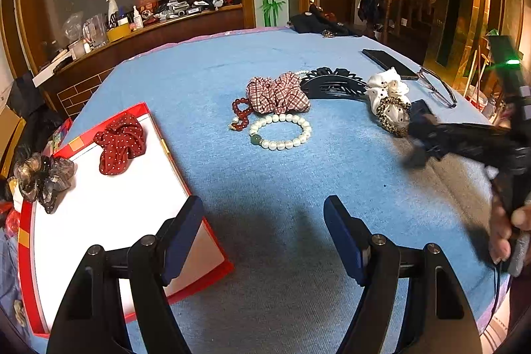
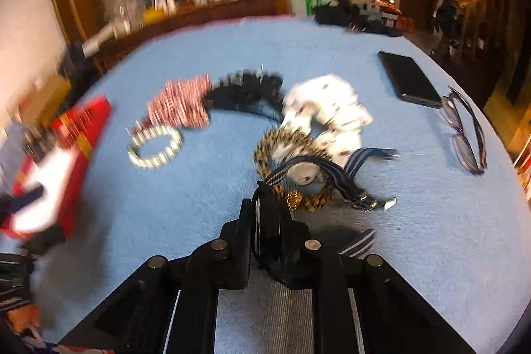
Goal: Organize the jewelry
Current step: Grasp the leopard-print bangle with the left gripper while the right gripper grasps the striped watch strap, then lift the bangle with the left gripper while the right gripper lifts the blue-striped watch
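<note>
1. right hand-held black gripper (image 2: 265,211) is sitting with its jaws pressed together on a navy-and-white striped ribbon hair clip (image 2: 335,170), over the round table's blue cloth (image 2: 431,254).
2. that striped clip is lying across a leopard-print scrunchie (image 2: 265,151), touching a white patterned scrunchie (image 2: 332,108).
3. left hand-held black gripper (image 1: 264,238) with blue pads is hovering with jaws apart and nothing between them, beside a red-rimmed white tray (image 1: 30,254).
4. a dark red polka-dot scrunchie (image 1: 119,143) is resting in the tray, and a sheer grey-brown floral scrunchie (image 1: 43,176) is lying on its far rim.
5. a white pearl bracelet (image 1: 280,131), a dark red bead bracelet (image 1: 240,113), a red-and-white checked scrunchie (image 1: 277,93) and a black carved hair comb (image 1: 332,82) are clustering mid-table, well apart from the tray.
6. a black smartphone (image 2: 410,78) and folded spectacles (image 2: 464,135) are lying near the far edge.
</note>
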`<action>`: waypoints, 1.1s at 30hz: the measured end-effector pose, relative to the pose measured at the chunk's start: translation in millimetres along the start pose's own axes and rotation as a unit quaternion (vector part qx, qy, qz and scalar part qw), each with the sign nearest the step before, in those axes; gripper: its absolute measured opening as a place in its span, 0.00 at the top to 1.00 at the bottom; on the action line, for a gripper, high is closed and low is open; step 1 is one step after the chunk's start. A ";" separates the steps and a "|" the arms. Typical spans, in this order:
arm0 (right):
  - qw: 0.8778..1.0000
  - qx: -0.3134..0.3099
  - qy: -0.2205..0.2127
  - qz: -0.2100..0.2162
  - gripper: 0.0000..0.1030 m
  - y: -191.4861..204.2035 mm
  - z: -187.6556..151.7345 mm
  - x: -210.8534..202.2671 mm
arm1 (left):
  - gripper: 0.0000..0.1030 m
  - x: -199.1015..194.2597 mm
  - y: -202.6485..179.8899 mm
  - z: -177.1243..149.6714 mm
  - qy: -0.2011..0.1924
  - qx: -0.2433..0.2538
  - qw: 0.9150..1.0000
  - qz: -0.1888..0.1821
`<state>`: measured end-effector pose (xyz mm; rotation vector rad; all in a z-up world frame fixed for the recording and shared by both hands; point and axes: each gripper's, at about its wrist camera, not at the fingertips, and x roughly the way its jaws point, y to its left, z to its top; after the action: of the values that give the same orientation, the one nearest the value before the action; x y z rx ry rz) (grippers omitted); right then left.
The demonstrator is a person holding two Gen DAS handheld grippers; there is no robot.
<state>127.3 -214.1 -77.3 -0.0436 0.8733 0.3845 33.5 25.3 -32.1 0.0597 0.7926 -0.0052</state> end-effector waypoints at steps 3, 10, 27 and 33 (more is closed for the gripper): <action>0.997 0.053 -0.042 0.026 0.86 -17.5 -4.6 -23.2 | 0.28 6.5 -2.1 10.0 0.012 -0.002 1.000 -0.019; 0.985 0.119 -0.123 0.017 0.86 -41.3 -20.4 -56.6 | 0.29 34.6 -39.8 58.4 0.028 0.013 0.993 -0.111; 0.973 0.160 -0.143 0.087 0.83 -63.5 -26.8 -68.0 | 0.93 132.8 -138.6 98.8 0.084 0.077 0.985 -0.131; 0.971 0.163 -0.143 0.098 0.83 -64.8 -27.7 -68.2 | 0.93 95.3 -125.1 76.0 0.041 0.083 0.987 -0.130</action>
<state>89.8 -301.0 -51.4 0.3963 0.6461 0.4163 151.1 -102.1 -53.1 0.1153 0.8758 -0.3185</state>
